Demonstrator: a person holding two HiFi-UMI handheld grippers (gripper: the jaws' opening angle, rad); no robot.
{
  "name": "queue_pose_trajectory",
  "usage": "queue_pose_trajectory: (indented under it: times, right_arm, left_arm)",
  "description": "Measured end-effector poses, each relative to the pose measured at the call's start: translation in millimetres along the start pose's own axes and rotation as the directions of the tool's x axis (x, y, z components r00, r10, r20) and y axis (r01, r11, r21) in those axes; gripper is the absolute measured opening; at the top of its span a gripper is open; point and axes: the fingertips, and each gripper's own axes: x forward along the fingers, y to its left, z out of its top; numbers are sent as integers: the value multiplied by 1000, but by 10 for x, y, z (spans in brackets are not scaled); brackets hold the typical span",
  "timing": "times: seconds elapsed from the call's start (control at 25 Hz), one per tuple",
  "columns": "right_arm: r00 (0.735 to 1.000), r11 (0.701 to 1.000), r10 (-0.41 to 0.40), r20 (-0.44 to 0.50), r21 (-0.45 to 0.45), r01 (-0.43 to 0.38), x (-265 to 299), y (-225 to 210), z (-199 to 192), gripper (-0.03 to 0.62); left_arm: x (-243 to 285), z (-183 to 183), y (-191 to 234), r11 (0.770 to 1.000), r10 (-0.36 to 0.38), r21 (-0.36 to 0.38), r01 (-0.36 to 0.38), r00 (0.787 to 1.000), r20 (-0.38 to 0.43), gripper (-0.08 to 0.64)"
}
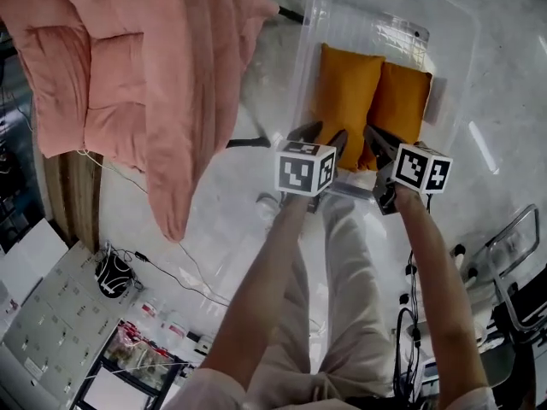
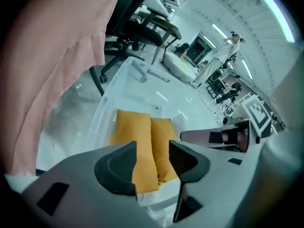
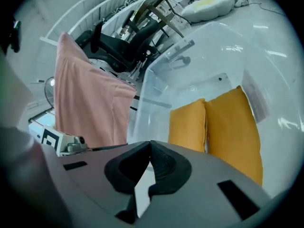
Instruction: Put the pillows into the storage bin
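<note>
An orange pillow (image 1: pixel 346 101) and a second pillow (image 1: pixel 400 102) are laid side by side, touching along their long edges, inside the clear bin (image 1: pixel 301 67). The bin is set on the pale floor (image 1: pixel 214 220), apart from the right edge of the bench (image 1: pixel 68 199). The left tongs (image 1: pixel 320 135) are held over the near rim of the bin, above the near end of the first pillow. In the left gripper view their jaws are parted by a narrow gap with nothing gripped, and both pillows are seen through and beyond that gap. The right tongs (image 1: pixel 380 142) are held just beside them, over the near end of the second pillow. In the right gripper view their jaws are pressed together at the tips and nothing is held between them. The bench is covered by a pink quilt (image 1: pixel 154 58), which is draped past its right edge and hangs down toward the floor. Thin cables (image 1: pixel 171 272) are trailed across the floor off the near right corner of the bench. A black chair (image 2: pixel 142 20) is seen beyond the far end of the bin in the left gripper view.
</note>
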Motion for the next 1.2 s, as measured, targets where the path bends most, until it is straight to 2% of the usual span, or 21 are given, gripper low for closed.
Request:
queue_pose_trajectory:
  times: [0.12,0.2,0.28,0.36,0.44,0.52,0.76,0.92,1.04,1.12,1.2]
  right_arm:
    - [997,997,72,40,-21,-71,-158,348,8,14]
    - [993,996,66,99,-74,-59,-297,509,89,14]
    - [986,985,24,168,-170,5,-474,658,167,13]
    - [975,956,-28,220,-279,90,-708,819,236,14]
    - [958,927,-67,279,-337,163,-968,1009,332,14]
    - [938,914,-90,335,-347,212,-1229,1226,412,13]
    - [892,870,-151,425,-372,325,-1924,1825,534,12]
    - [877,879,-163,452,-337,338,-2382,2218,409,12]
    - [862,867,-164,481,-346,358,-2733,2587,344,12]
    - [838,873,-125,532,-341,347,-2992,2861,382,12]
    - [798,888,-92,595,-313,336,-3261,3129,404,14]
  left_arm:
    - [-289,165,-27,999,-3,41,1,999,41,176]
    - [-467,285,-38,997,-7,74,3,998,57,146]
    - [-677,325,-78,996,-25,85,20,998,54,146]
    - [-900,327,-167,994,-36,101,32,998,42,141]
    - [-1140,385,-243,989,-23,144,16,999,44,100]
    - [-1402,452,-297,982,1,189,-11,998,55,50]
    - [-2202,599,-648,963,-9,267,-17,995,97,17]
    - [-2831,628,-972,950,-28,313,-22,988,153,15]
    - [-3357,717,-1216,940,-59,341,-16,976,209,15]
    - [-3690,839,-1366,925,-78,378,-25,964,254,15]
    - [-4017,929,-1490,898,-99,437,-42,951,294,15]
